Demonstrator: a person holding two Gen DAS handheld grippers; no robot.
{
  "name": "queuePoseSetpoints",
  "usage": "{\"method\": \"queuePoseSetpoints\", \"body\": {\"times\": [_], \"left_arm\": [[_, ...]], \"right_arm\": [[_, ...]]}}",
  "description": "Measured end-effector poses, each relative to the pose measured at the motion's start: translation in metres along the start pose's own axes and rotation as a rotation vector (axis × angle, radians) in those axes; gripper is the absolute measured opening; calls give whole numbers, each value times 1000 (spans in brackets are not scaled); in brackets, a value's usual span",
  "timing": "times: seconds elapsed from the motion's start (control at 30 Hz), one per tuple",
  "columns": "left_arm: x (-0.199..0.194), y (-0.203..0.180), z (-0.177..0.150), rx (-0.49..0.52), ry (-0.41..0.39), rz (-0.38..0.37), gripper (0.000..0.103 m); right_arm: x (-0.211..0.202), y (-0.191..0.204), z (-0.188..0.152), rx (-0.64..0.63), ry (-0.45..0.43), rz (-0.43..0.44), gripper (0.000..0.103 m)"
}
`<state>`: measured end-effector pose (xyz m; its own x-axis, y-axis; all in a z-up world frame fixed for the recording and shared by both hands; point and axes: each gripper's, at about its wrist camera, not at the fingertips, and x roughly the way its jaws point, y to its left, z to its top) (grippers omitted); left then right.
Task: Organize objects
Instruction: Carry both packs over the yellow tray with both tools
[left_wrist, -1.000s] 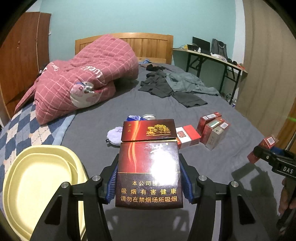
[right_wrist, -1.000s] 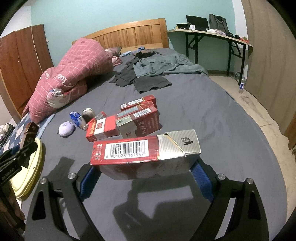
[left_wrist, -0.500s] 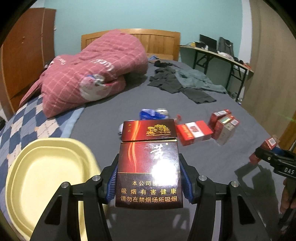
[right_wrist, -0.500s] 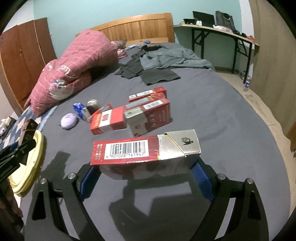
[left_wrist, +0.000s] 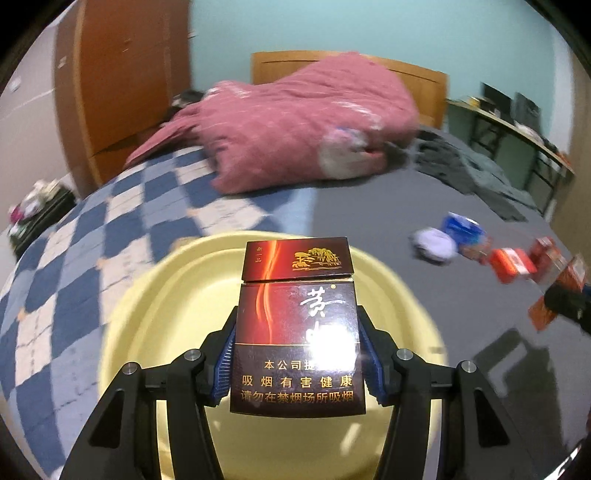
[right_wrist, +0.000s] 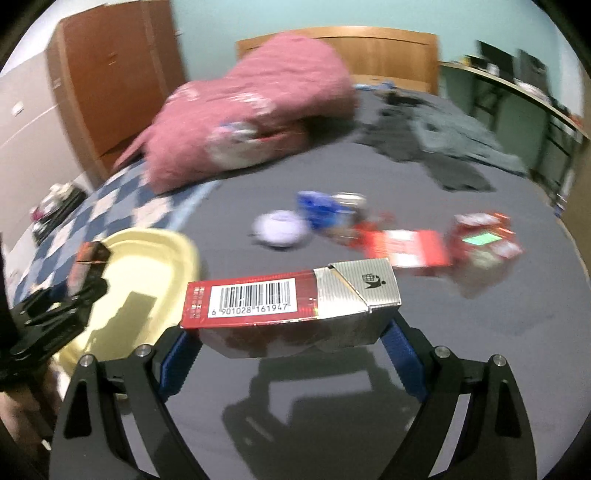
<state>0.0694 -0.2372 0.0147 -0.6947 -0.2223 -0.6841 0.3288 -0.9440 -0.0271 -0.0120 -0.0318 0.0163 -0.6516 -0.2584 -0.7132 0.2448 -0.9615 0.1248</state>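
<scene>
The left gripper (left_wrist: 297, 360) clamps a dark red cigarette pack (left_wrist: 297, 325) by its long sides, lid end pointing away, directly over the pale yellow basin (left_wrist: 155, 314) on the bed (left_wrist: 461, 295). The right gripper (right_wrist: 291, 356) pinches a red-and-silver pack (right_wrist: 291, 297) crosswise by its two ends — barcode up — above the grey sheet, just right of the basin. Further off lie more red packs (right_wrist: 413, 247), a blue packet (right_wrist: 321, 208) and a small lilac pouch (right_wrist: 280, 227).
</scene>
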Motion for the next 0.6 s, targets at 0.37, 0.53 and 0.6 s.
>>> {"method": "queuePoseSetpoints", "body": {"times": [0.37,0.53,0.6], "left_arm": [[9,59,19,-38,28,-18,55],[41,69,21,-32,94,-29,55],[56,75,20,-47,120,-28,55]], "right_arm": [[46,117,15,-178,37,127,90],[72,133,8,-200,80,147,90],[81,137,1,-201,103,160,90]]}}
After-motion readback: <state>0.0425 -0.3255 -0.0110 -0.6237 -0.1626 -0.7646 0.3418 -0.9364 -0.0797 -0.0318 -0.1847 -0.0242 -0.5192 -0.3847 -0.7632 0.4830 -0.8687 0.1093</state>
